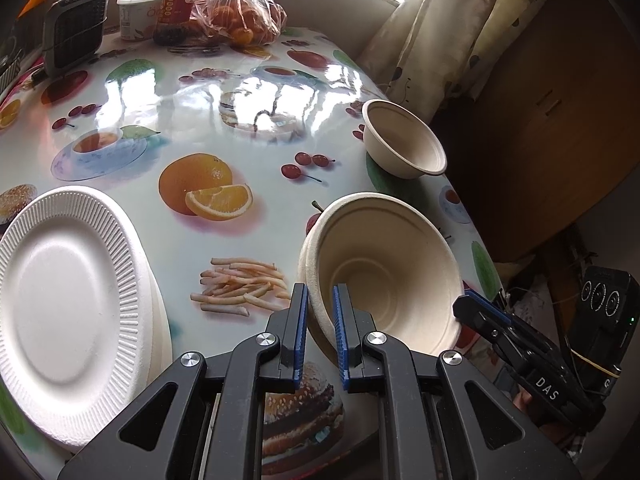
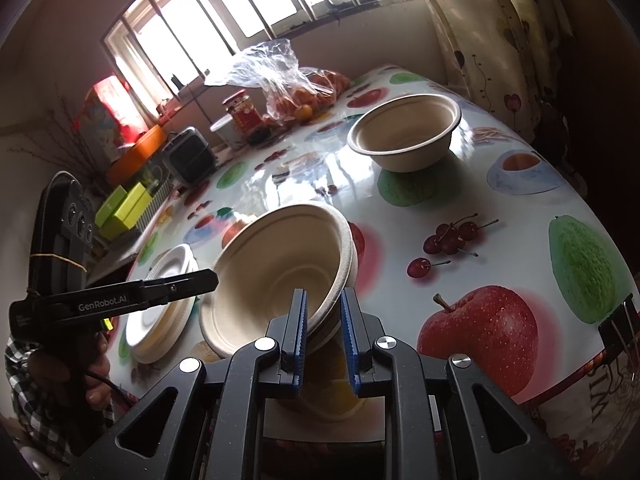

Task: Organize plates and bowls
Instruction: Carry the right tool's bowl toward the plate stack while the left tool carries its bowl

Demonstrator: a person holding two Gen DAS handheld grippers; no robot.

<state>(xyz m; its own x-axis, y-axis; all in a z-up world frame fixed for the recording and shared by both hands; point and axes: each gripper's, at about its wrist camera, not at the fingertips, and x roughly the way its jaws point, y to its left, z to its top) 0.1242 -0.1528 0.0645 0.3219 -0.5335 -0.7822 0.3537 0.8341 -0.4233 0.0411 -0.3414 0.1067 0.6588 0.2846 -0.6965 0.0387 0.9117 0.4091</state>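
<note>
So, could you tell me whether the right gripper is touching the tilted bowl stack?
Touching: in the right wrist view, the right gripper pinches the tilted bowl stack at its rim between both fingers.

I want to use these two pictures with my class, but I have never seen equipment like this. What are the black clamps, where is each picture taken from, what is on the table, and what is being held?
No robot is at work here: a person holds a two-finger clamp in each hand, and each clamp carries a wide-angle camera that looks along its fingers. One picture comes from the left gripper, the other from the right gripper. Both grip the rim of the same tilted stack of paper bowls, one on each side. On the fruit-print tablecloth stand a single paper bowl and a stack of white paper plates. At the far end lie a bag of oranges, a red-labelled jar and a white tub.
</note>
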